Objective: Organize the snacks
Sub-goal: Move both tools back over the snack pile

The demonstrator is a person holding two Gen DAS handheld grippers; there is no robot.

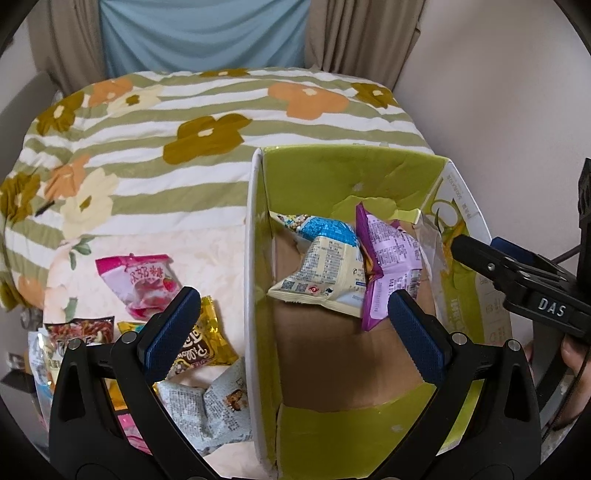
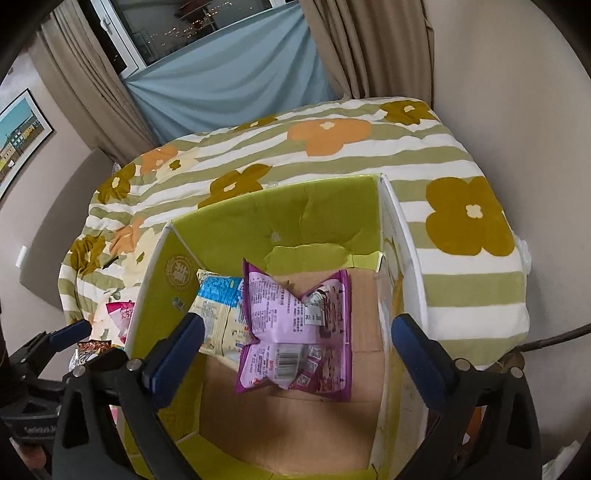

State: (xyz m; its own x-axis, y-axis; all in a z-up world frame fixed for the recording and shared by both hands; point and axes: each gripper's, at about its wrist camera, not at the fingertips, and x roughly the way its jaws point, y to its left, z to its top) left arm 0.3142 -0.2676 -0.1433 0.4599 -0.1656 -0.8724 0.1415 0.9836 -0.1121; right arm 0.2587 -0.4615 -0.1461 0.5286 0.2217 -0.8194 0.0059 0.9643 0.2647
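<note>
A flowered, striped quilt (image 2: 461, 295) is covering the bed. Beige curtains (image 2: 351, 48) and a blue cloth (image 2: 229, 92) are hanging under the window (image 2: 177, 26). A framed picture (image 2: 22, 136) is hanging on the wall.

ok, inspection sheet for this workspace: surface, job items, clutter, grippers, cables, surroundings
Surface: floral striped bedspread.
Job's things: green box holds purple packet and cream-blue packet; pink packet, gold packet and grey packet lie outside beside it.
Clutter: nothing seen.
Grippers: left gripper open, empty, straddling the box wall; right gripper open above the purple packet.
Cables: dark cable at right edge.
Surroundings: curtains, framed picture.
</note>
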